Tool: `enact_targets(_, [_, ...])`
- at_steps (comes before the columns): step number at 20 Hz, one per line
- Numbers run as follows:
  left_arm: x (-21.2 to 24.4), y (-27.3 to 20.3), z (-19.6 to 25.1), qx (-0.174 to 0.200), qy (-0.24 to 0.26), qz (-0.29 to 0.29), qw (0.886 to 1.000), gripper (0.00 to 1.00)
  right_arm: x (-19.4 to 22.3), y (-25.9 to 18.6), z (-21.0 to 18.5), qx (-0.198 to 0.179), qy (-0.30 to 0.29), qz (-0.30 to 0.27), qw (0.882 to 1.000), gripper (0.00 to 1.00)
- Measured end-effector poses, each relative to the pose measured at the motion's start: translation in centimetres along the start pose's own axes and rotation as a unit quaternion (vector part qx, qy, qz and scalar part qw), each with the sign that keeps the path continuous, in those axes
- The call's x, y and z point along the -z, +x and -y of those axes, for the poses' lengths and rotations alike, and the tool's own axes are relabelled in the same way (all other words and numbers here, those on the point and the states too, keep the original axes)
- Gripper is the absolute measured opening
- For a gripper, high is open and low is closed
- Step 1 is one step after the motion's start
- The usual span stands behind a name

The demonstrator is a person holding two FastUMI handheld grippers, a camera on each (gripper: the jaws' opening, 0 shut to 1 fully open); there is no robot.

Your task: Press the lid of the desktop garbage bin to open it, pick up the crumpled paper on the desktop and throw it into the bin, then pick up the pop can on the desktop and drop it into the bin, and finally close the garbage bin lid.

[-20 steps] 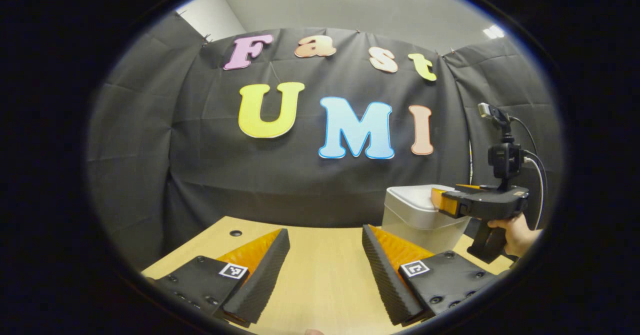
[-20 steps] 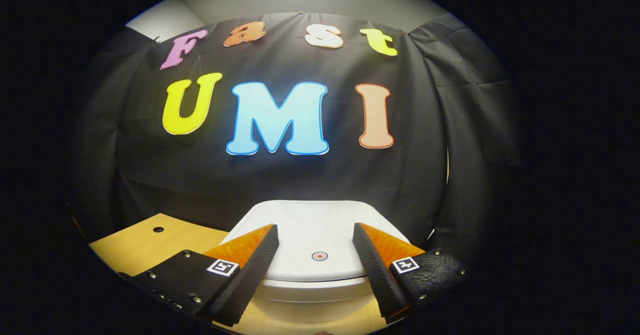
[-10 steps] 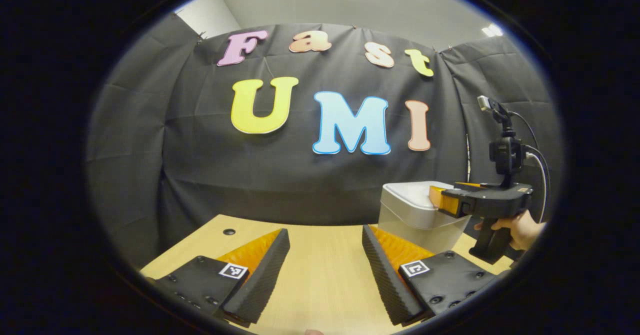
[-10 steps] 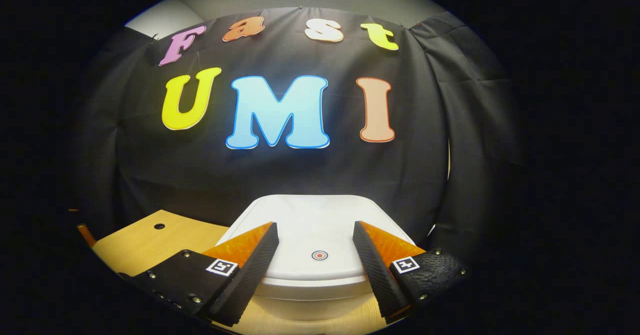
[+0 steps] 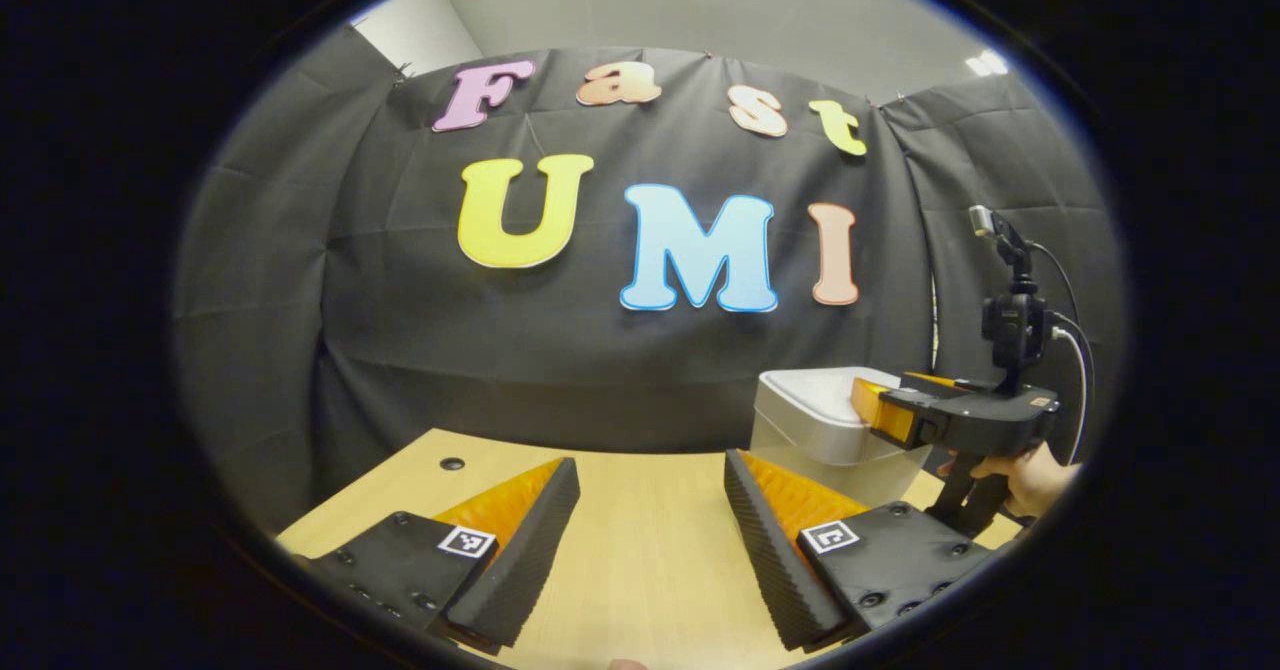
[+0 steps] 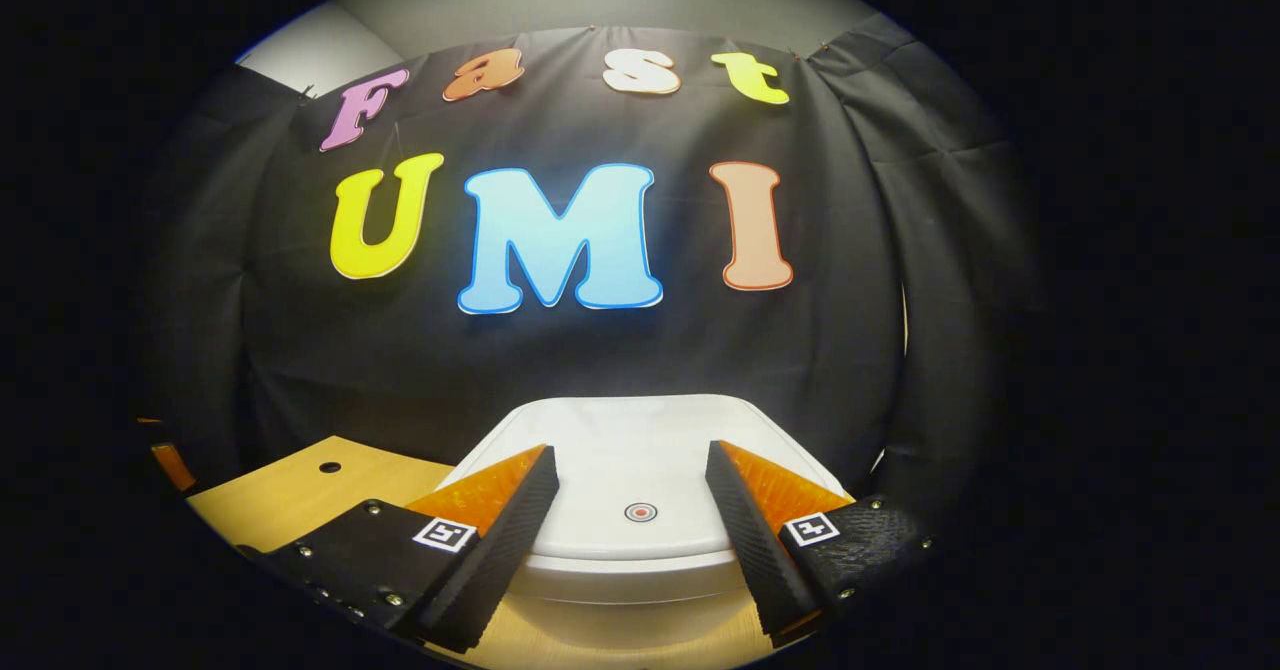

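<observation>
Above the closed bin lid [image 6: 630, 470], right claw [image 6: 632, 465] wide open, empty.

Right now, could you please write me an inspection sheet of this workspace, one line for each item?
Surface: light wooden desktop with a small round hole.
Job's things: white garbage bin, lid down, round mark on it.
Clutter: nothing seen.
Grippers: left gripper open above bare desktop; right gripper open above the lid, held by a hand.
Cables: black cable at the right gripper's camera mount.
Surroundings: black cloth wall, grey ceiling.
</observation>
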State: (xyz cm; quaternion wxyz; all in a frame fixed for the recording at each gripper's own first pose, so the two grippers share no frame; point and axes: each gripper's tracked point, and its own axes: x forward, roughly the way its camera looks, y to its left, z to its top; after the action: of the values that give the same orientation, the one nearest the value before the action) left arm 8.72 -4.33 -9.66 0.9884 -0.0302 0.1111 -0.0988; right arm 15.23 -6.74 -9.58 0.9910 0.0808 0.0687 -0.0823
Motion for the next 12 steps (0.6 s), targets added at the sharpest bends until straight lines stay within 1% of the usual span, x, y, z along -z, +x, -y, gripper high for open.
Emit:
enact_targets(2, [-0.2, -0.7, -0.4, -0.011, 0.0, -0.001, 1.0, 1.0, 0.0, 0.1, -0.1, -0.002, 0.002, -0.001, 1.0, 0.95])
enact_targets(5, [-0.8, -1.8, -0.8, -0.03, 0.007, 0.003, 1.0, 1.0, -0.2, -0.3, 0.0, -0.005, -0.002, -0.01, 1.0, 0.95])
enact_targets(6, [-1.1, -2.2, -0.7, -0.034, 0.01, 0.007, 0.999, 0.95, -0.4, -0.5, -0.1, -0.007, -0.011, -0.006, 1.0, 0.95])
enact_targets(7, [-1.6, -2.4, -0.5, -0.036, 0.013, 0.012, 0.999, 1.0, -0.4, -0.9, -0.4, -0.01, -0.021, -0.004, 1.0, 0.95])
enact_targets(10, [-2.2, -3.2, 0.2, -0.038, 0.014, 0.021, 0.999, 1.0, -1.3, -2.6, -1.0, -0.018, -0.049, 0.007, 0.999, 0.95])
enact_targets(12, [-2.2, -3.6, 0.9, -0.039, 0.013, 0.023, 0.999, 1.0, -2.1, -4.3, -1.4, -0.028, -0.057, 0.016, 0.998, 0.95])
